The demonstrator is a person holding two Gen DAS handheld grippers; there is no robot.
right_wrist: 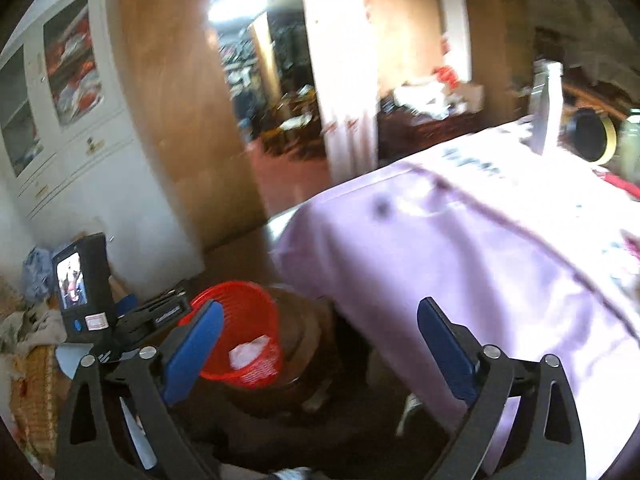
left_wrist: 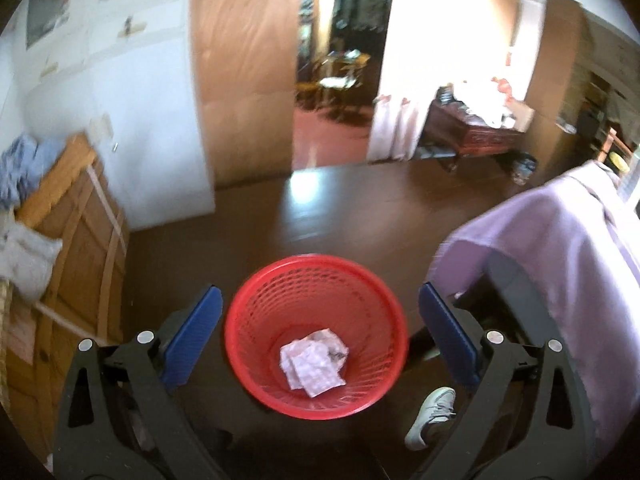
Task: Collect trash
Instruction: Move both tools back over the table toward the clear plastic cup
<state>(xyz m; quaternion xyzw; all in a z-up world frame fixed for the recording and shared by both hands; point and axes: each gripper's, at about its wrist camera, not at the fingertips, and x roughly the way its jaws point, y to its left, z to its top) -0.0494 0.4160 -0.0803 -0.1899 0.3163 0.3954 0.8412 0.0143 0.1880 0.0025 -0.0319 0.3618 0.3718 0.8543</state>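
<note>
The left claw (left_wrist: 320, 320) hangs spread wide and empty over the red basket (left_wrist: 256, 300), which stands on the dark floor (left_wrist: 248, 216) with crumpled paper (left_wrist: 314, 362) lying in its bottom. The right claw (right_wrist: 320, 328) is spread too, holding nothing — the lilac-covered desk (right_wrist: 460, 264) lies beyond it, with the basket lower left and a white cabinet (right_wrist: 80, 152) further back

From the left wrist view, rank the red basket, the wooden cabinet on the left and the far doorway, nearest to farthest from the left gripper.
1. Red basket: directly below the open left gripper, crumpled paper inside.
2. Wooden cabinet: off to the left, against the white wall.
3. Doorway: across the dark floor, straight ahead.
</note>
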